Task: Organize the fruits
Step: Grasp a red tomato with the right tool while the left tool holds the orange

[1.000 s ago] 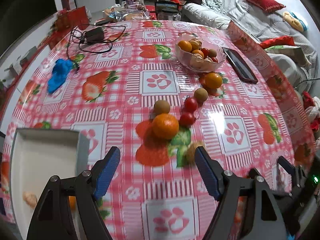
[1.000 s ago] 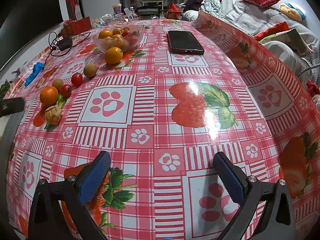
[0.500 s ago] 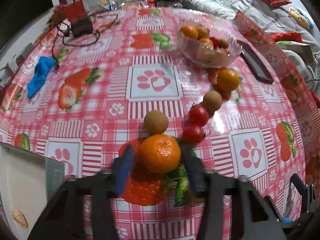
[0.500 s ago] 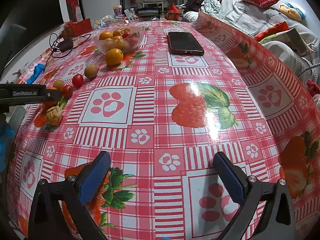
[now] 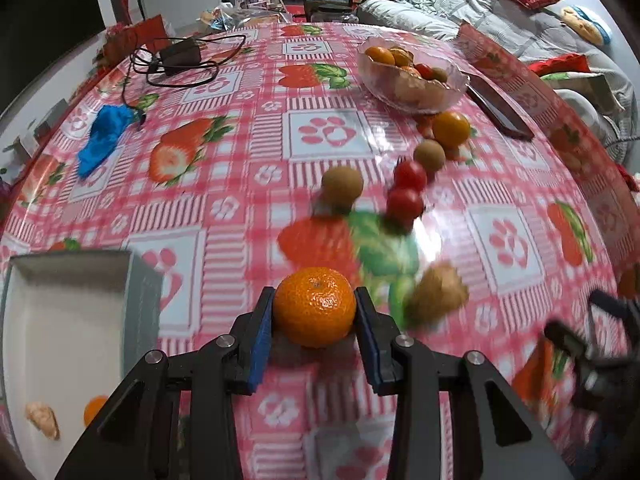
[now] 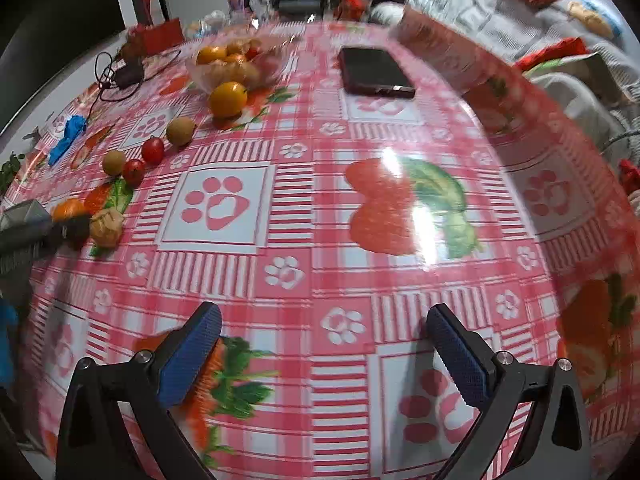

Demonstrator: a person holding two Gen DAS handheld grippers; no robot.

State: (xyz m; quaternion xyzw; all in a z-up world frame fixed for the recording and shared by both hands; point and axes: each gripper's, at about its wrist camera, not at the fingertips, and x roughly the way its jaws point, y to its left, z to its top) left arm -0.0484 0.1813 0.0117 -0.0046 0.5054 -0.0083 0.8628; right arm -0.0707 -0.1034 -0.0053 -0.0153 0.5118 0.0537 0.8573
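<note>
Left wrist view: the left gripper pinches a mandarin, its blue jaws having just closed in until the pads press the fruit on both flanks, low over the red-checked bench. Just to the right lies a pale, wrinkled fruit, blurred. To the left stands a white tray that already holds an orange piece and a pale one near its close end, apparently the sorting place. Moving the mandarin well probably means a lift clear of the tray's grey wall before carrying it across, a firm but gentle squeeze so the skin does not split, and a path that spares the wrinkled neighbour. Farther off sit two cherry tomatoes, two brown round fruits, an orange and a glass bowl of mixed fruit. Whether the mandarin touches the bench or hangs just above it cannot be told. The tray's near end is cut off by the frame.

Right wrist view: the right gripper hangs over bare cloth, jaws spread wide, nothing between them. At the far left edge the mandarin shows only as an orange sliver behind a dark jaw. A phone lies beyond. The background is smeared with motion blur.
</note>
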